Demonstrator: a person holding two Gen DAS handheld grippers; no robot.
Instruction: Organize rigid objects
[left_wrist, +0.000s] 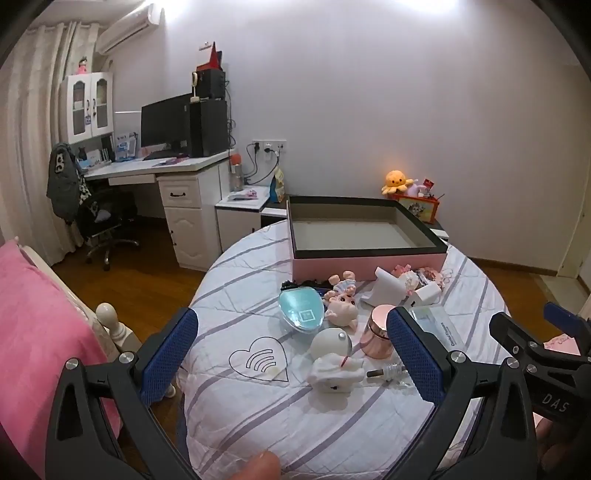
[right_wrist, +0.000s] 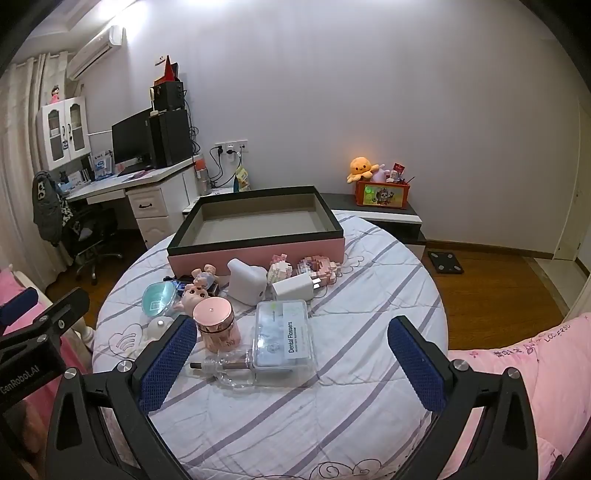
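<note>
Spread over a round striped bedcover (right_wrist: 369, 288), in a loose cluster beyond both sets of fingertips: a clear dental flosser box (right_wrist: 283, 334), a glass bottle (right_wrist: 231, 369) lying on its side just left of it, a rose-pink humidifier (right_wrist: 216, 326), a white charger plug (right_wrist: 291, 288), a white rounded case (right_wrist: 246, 281), pink building-block figures (right_wrist: 319, 271), a pig figurine (left_wrist: 341, 306), a teal oval container (left_wrist: 301, 310) and a white bird-shaped lamp (left_wrist: 332, 356). Farther back, touching none of them, an open pink box with a dark rim (right_wrist: 255, 254), bare inside. From the left wrist view, lamp and humidifier framed between the fingers, teal container slightly beyond. From the right wrist view, flosser box and bottle framed between the fingers, humidifier just off the left blue pad. Both tools tilted downward toward the cover, side by side, each visible at the edge of the other's view. Left gripper (left_wrist: 293, 350) spread to its widest, holding and touching nothing. Right gripper (right_wrist: 291, 352) likewise fully spread, clear of every object. A fingertip (left_wrist: 258, 466) visible at the bottom edge of the left view.
</note>
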